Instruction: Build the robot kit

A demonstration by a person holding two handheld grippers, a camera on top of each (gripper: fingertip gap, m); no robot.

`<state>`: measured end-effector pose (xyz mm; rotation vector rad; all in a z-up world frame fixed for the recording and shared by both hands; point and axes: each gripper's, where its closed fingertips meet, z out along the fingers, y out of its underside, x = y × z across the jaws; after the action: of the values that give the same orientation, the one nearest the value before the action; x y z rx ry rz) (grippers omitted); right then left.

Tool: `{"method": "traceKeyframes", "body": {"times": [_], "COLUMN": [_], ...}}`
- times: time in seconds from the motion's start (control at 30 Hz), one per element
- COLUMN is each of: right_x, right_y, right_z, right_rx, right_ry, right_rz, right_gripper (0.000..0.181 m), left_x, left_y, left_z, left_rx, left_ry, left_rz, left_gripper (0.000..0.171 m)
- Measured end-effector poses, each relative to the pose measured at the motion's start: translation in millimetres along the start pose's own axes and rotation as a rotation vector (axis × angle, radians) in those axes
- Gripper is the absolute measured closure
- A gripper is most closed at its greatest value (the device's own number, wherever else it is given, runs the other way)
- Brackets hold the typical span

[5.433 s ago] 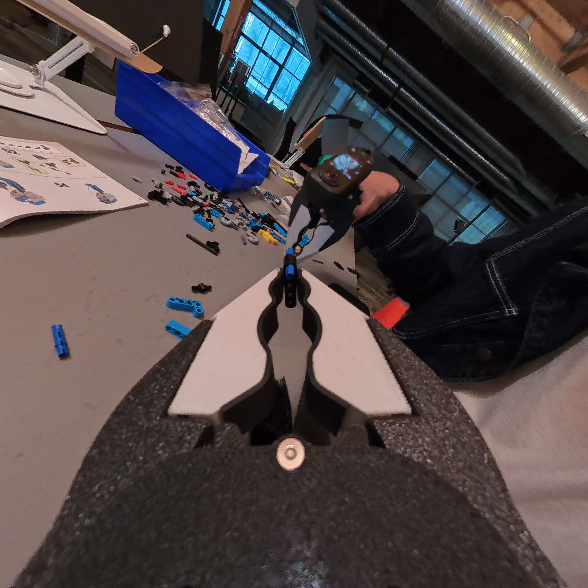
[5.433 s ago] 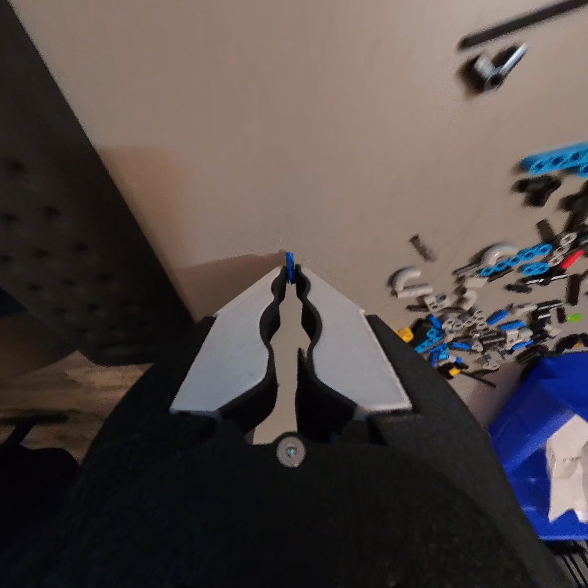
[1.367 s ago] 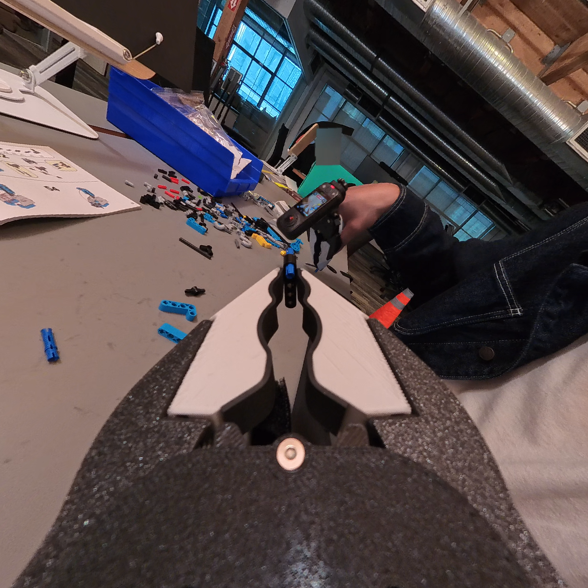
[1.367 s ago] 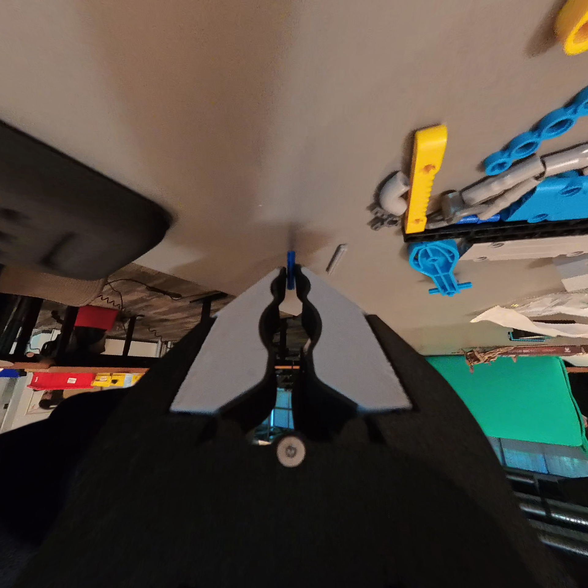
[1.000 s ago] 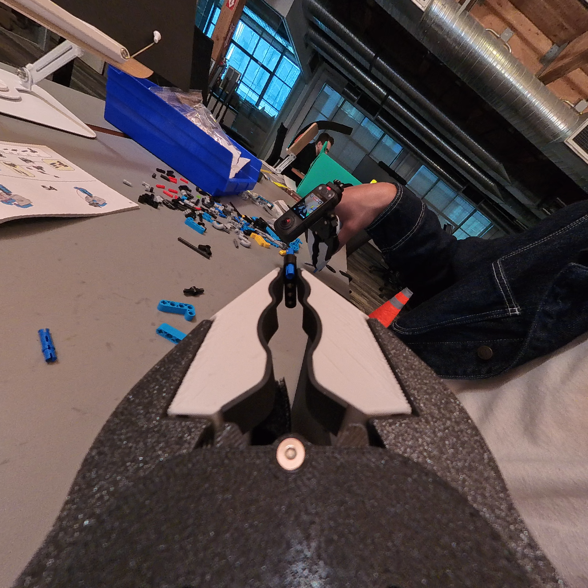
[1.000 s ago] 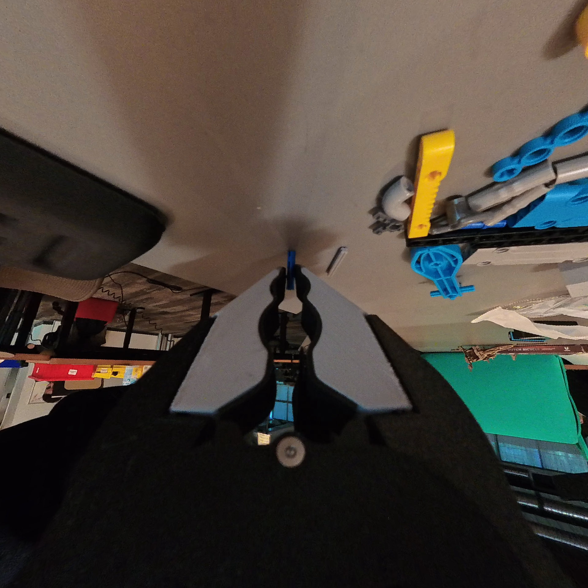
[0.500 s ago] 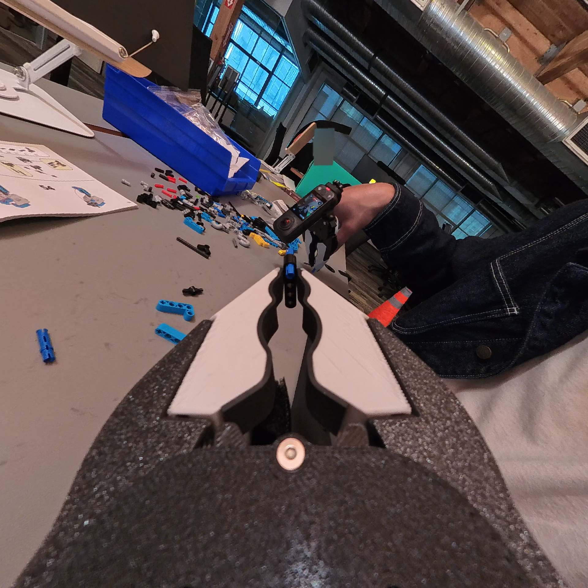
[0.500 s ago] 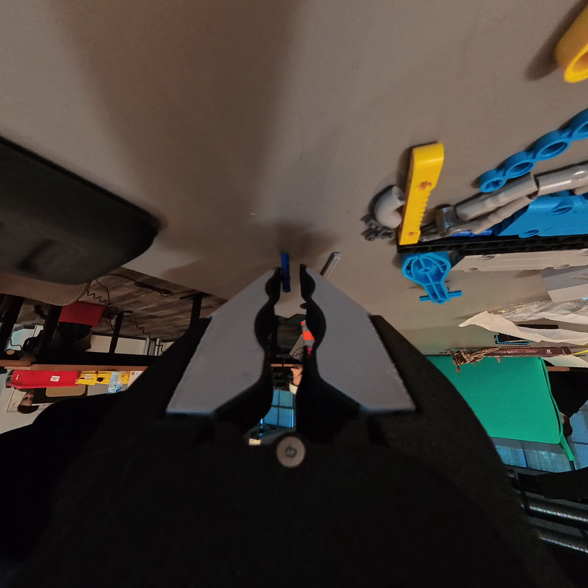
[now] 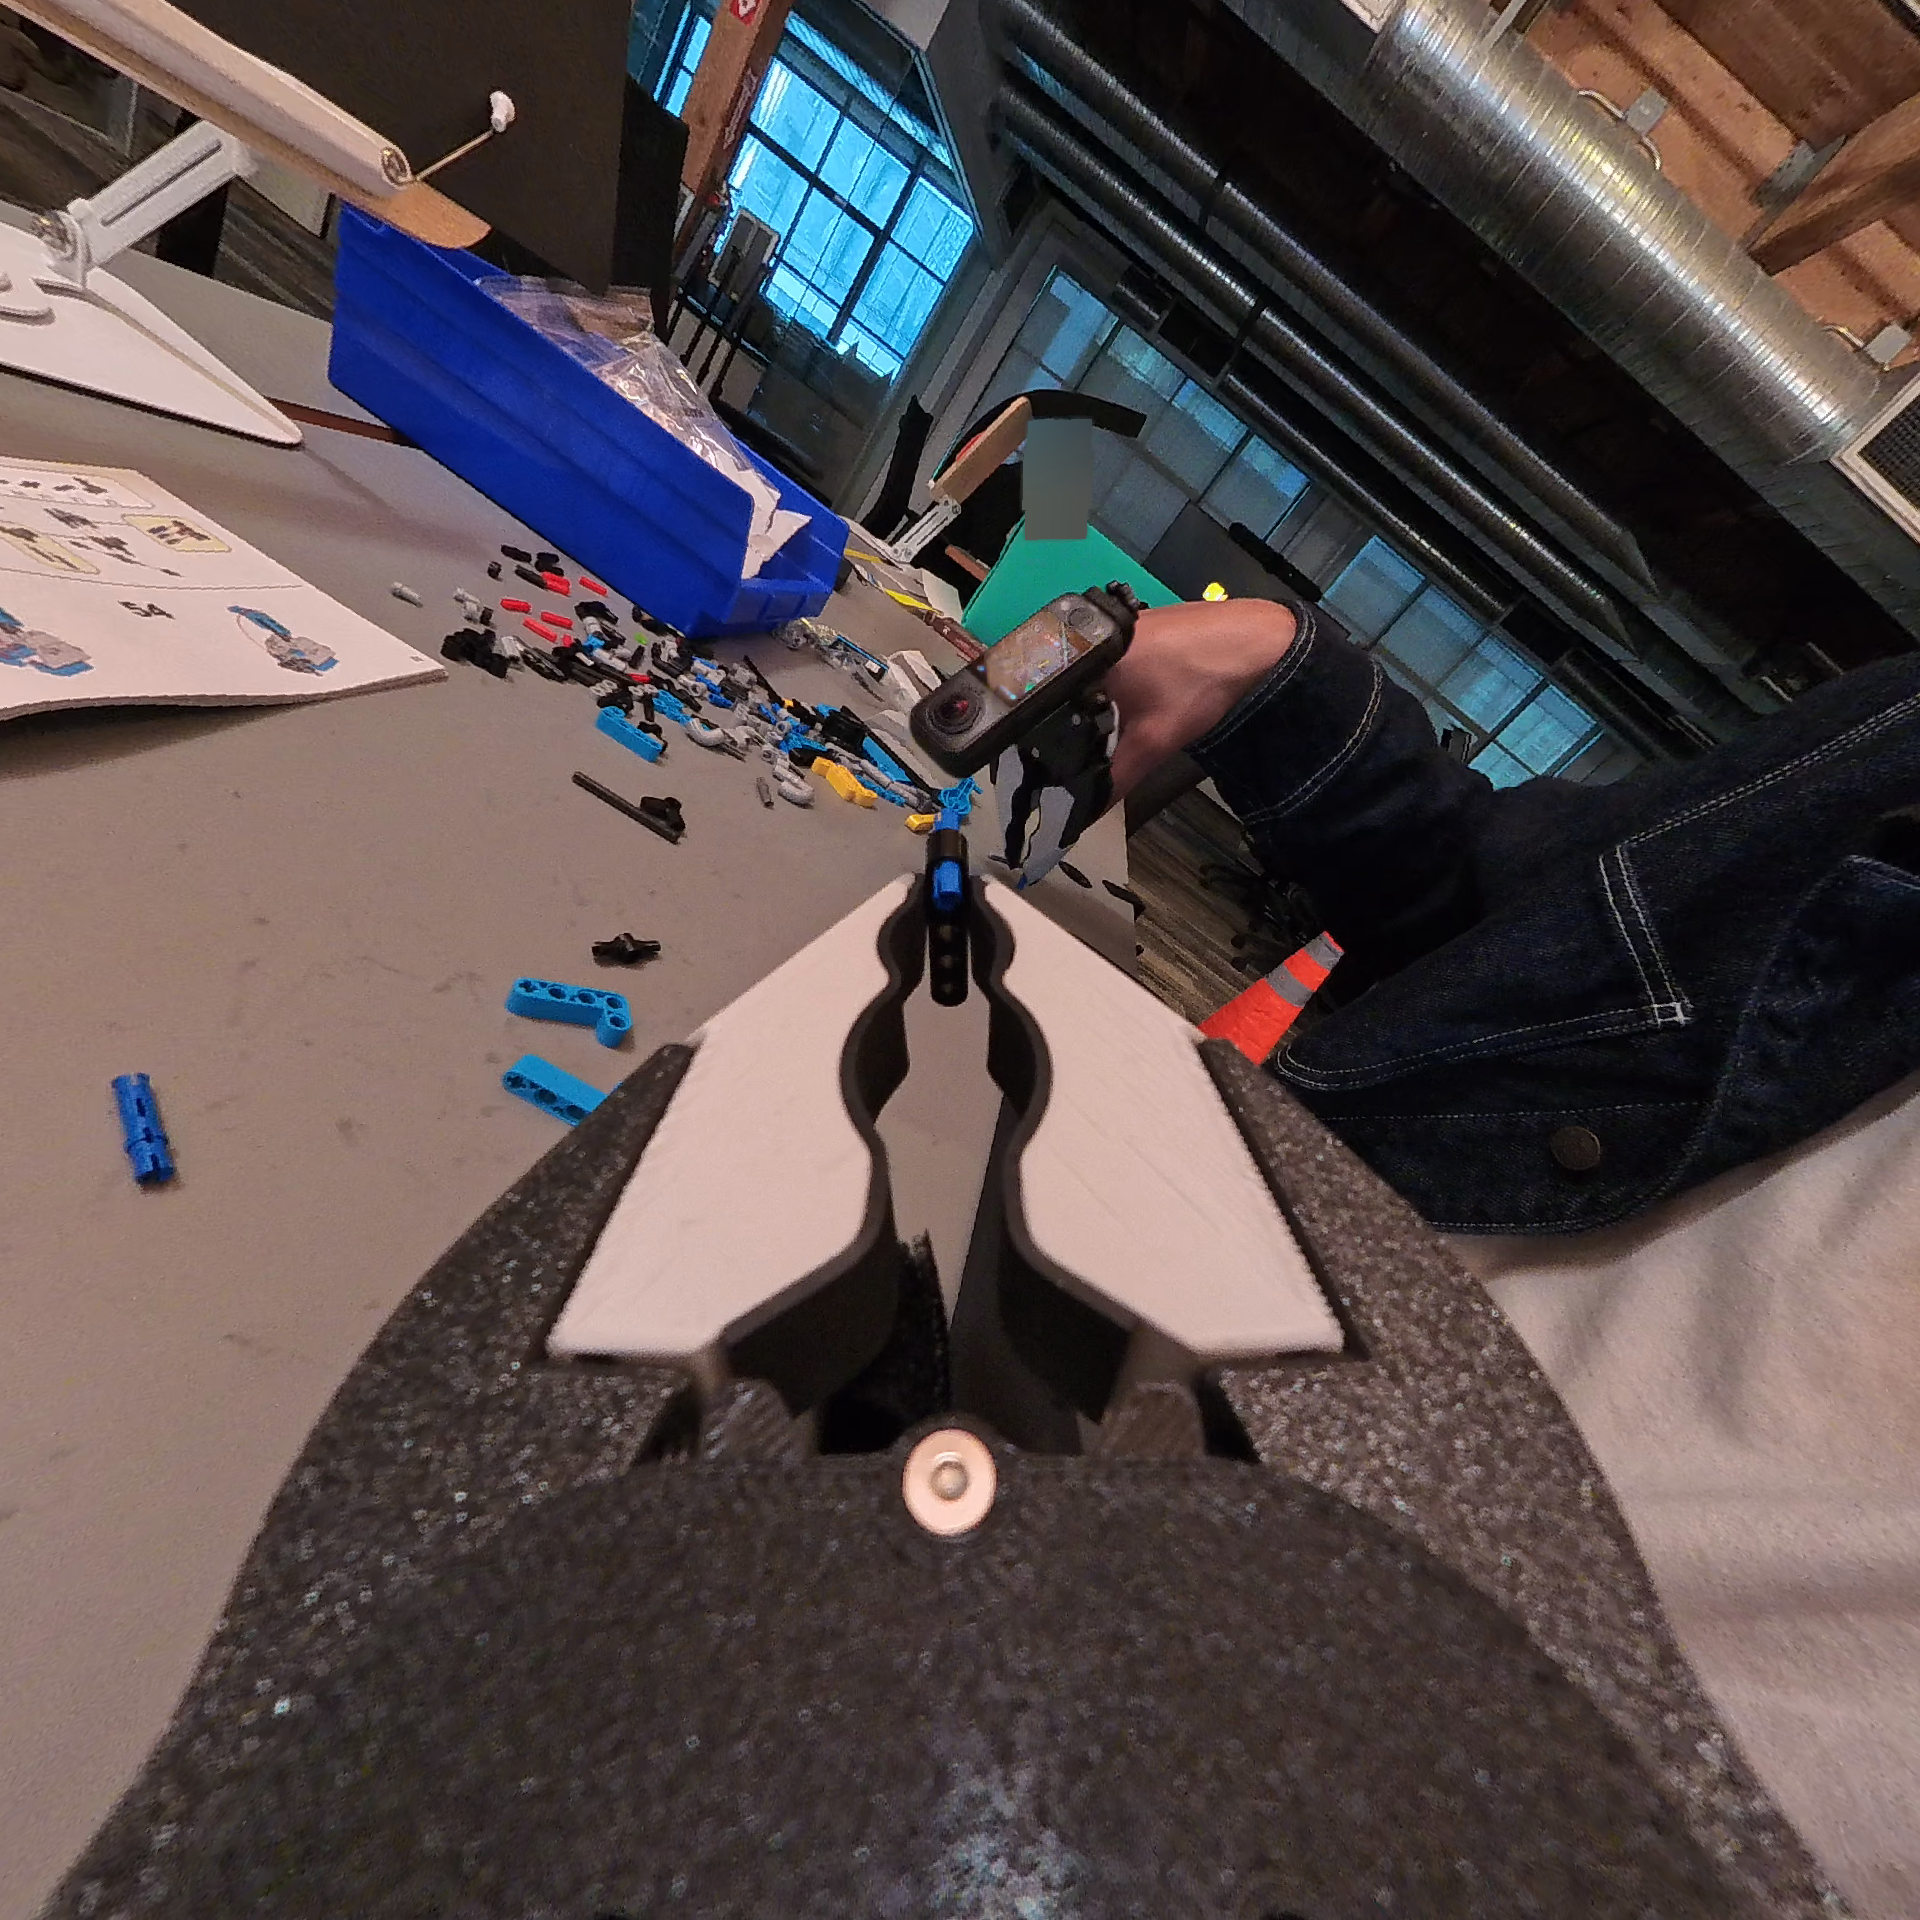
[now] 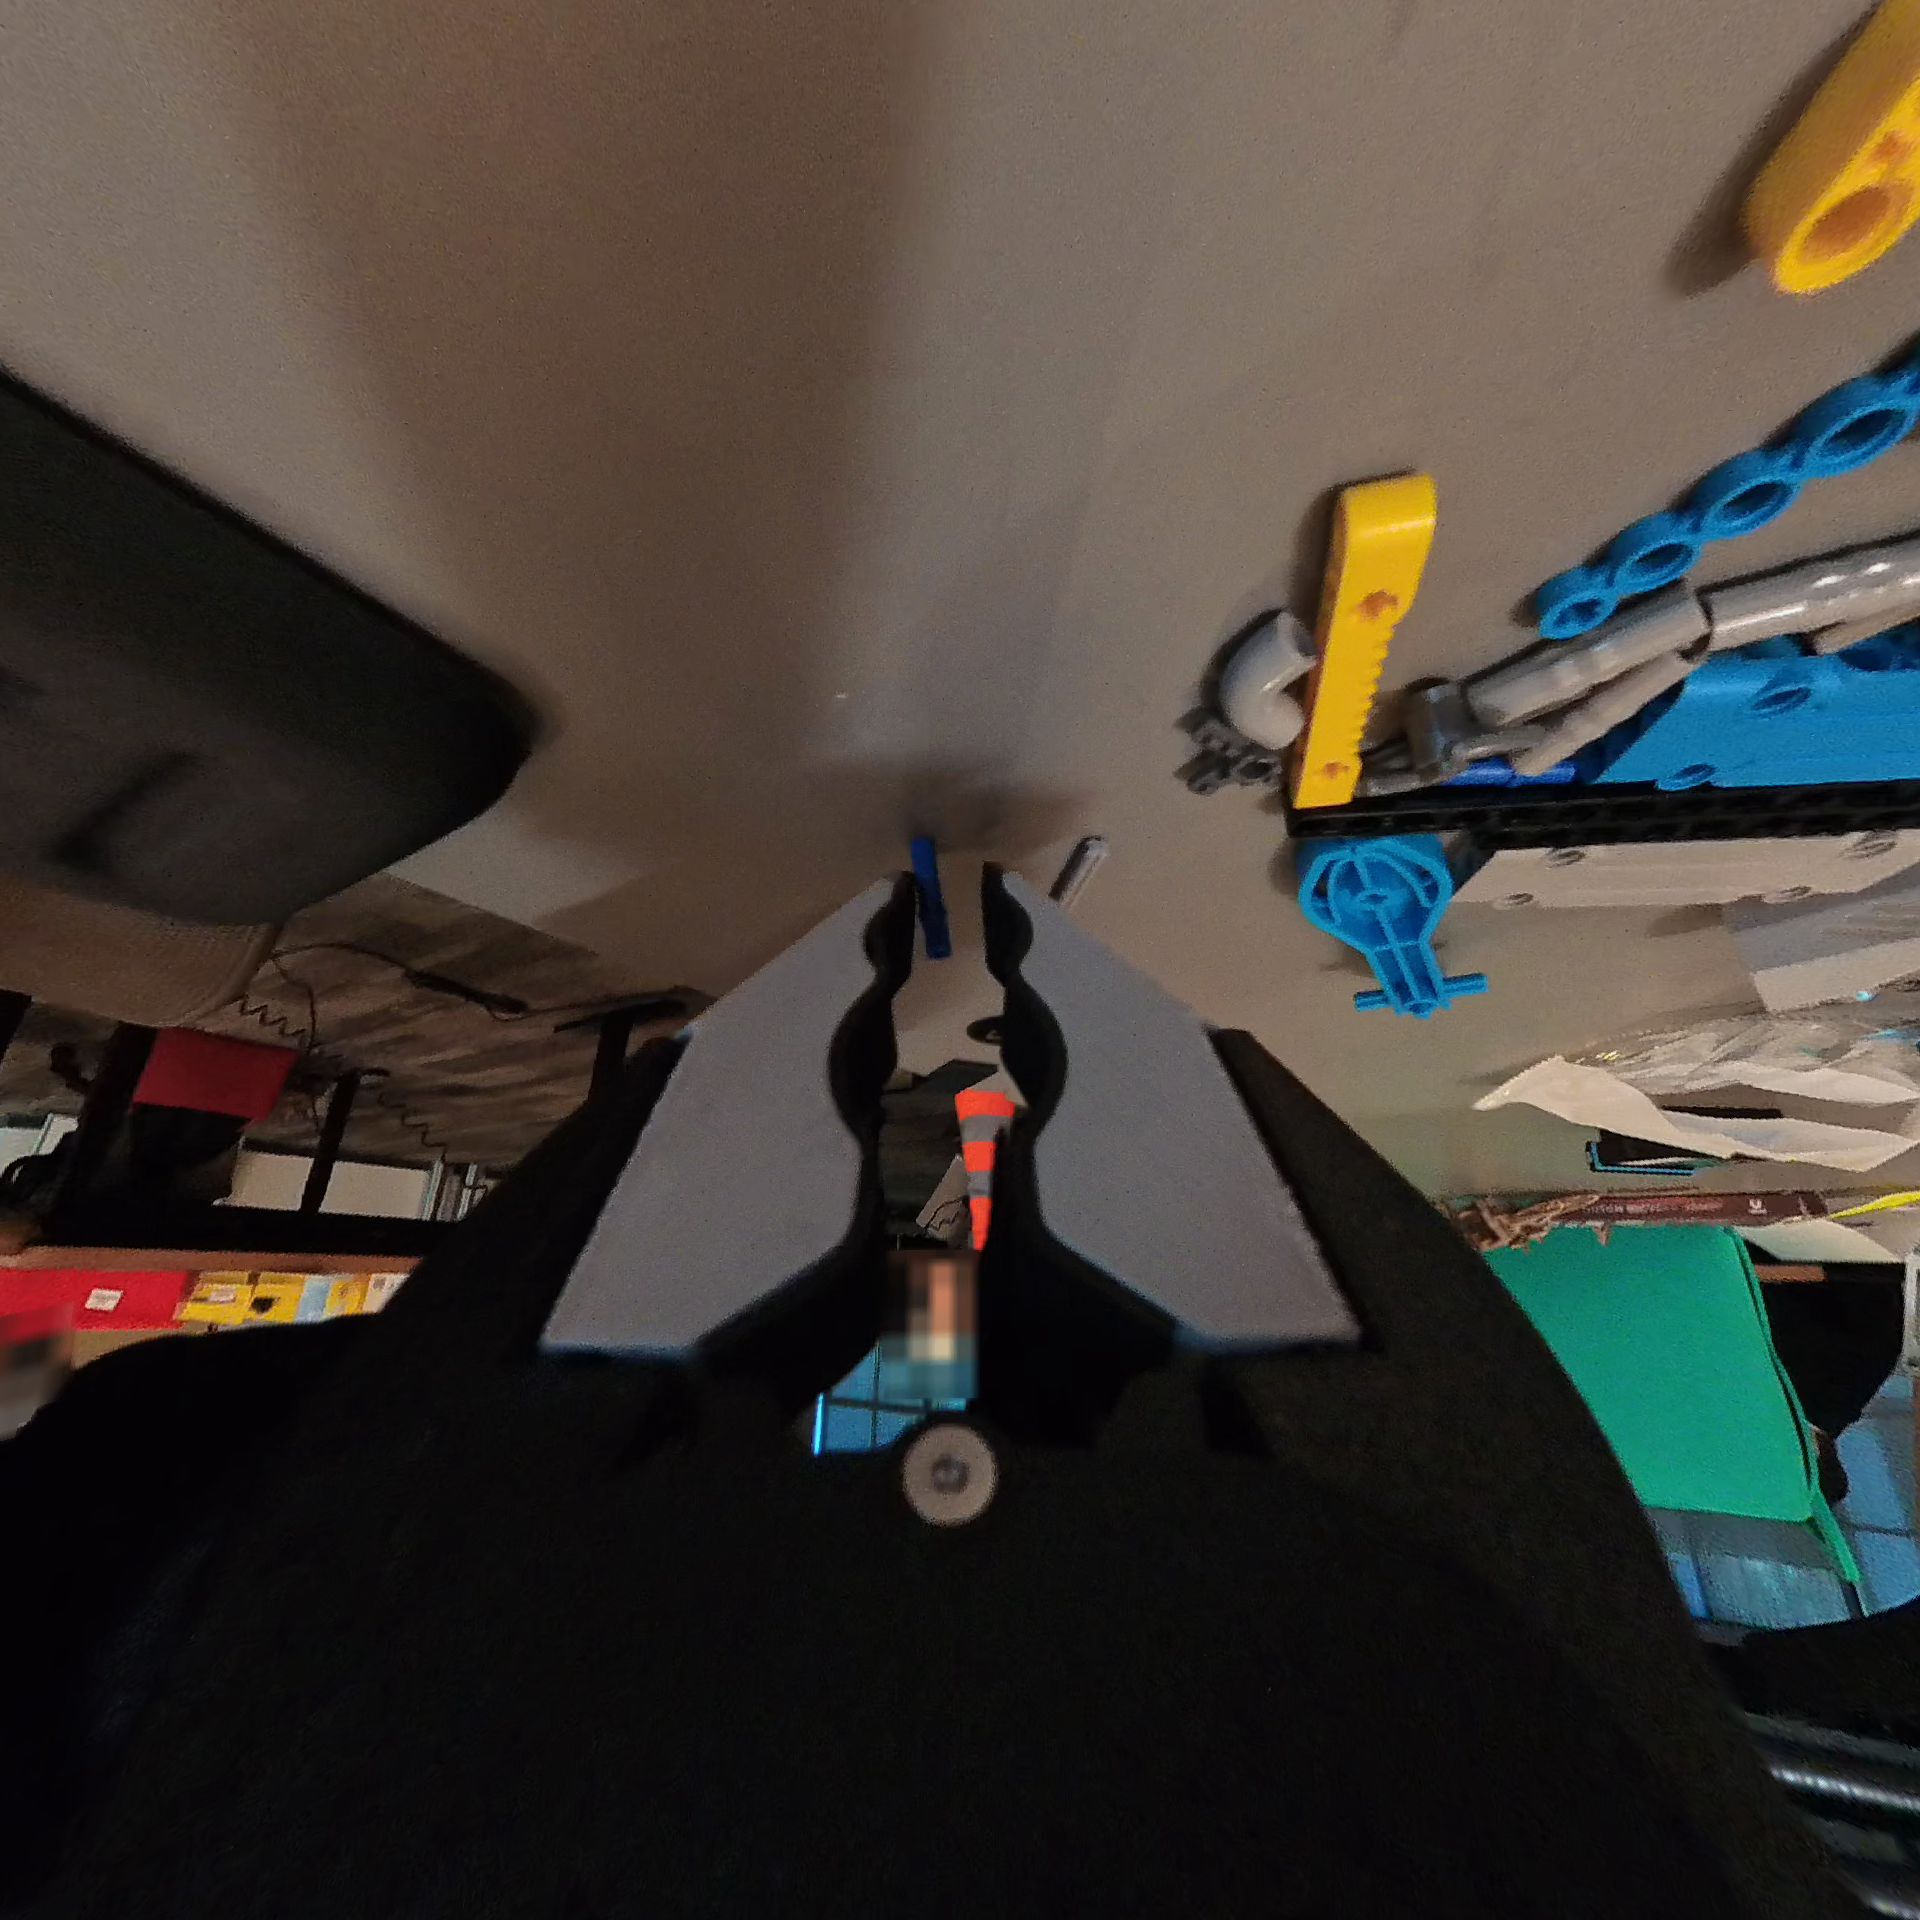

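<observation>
The left tongs (image 9: pixel 948 894) are clamped on a small black beam (image 9: pixel 948 961) with holes along it, which carries a blue pin (image 9: pixel 944 878) at its far end; the piece stands at the centre of the left wrist view, lifted above the grey worktop (image 9: pixel 312 883). Beyond it, right of centre, a hand (image 9: pixel 1174 675) in a dark denim sleeve (image 9: pixel 1351 748) holds the right tongs (image 9: pixel 1039 831) tips-down over the worktop, with a small camera (image 9: pixel 1013 686) mounted on top. To the left lie a scatter of small black, blue, red and grey parts (image 9: pixel 644 675), two light blue beams (image 9: pixel 569 1010) near the tongs, a loose blue pin (image 9: pixel 140 1127) at the left edge, an open instruction booklet (image 9: pixel 156 613) and a blue bin (image 9: pixel 551 436) in the upper left. In the right wrist view the right tongs (image 10: pixel 948 883) stand slightly apart, and a thin blue pin (image 10: pixel 928 899) sits in the gap against the left finger (image 10: pixel 769 1091); whether it is gripped or merely resting there I cannot tell, as the view is blurred. Just right of the tips lies a small grey pin (image 10: pixel 1075 864). Further right is a partly built model (image 10: pixel 1662 769) with a yellow beam (image 10: pixel 1356 634), a blue chain of links (image 10: pixel 1725 499) and grey rods (image 10: pixel 1621 655).
</observation>
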<state>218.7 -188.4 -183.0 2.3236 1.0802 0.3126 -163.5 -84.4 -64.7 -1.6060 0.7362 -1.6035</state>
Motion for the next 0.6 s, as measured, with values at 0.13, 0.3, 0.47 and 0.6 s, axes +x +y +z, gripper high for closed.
{"method": "traceKeyframes", "body": {"times": [0.13,0.3,0.47,0.6], "right_x": [0,-2,1,6], "right_y": [-3,-3,-1,0], "right_z": [-1,0,2,-9], "right_rx": [0.051,0.092,0.135,0.252], "right_ry": [0.002,0.001,0.029,0.059], "right_rz": [-0.007,-0.011,-0.008,-0.003], "right_gripper": [0.167,0.165,0.163,0.162], "left_x": [0,0,0,1], "left_y": [0,0,0,0], "left_z": [0,0,0,0], "left_rx": [0.001,0.0,0.002,0.001], "left_ry": [0.001,0.001,0.001,0.002], "left_rz": [0.0,0.001,0.001,0.0], "left_gripper": [0.164,0.164,0.164,0.164]}}
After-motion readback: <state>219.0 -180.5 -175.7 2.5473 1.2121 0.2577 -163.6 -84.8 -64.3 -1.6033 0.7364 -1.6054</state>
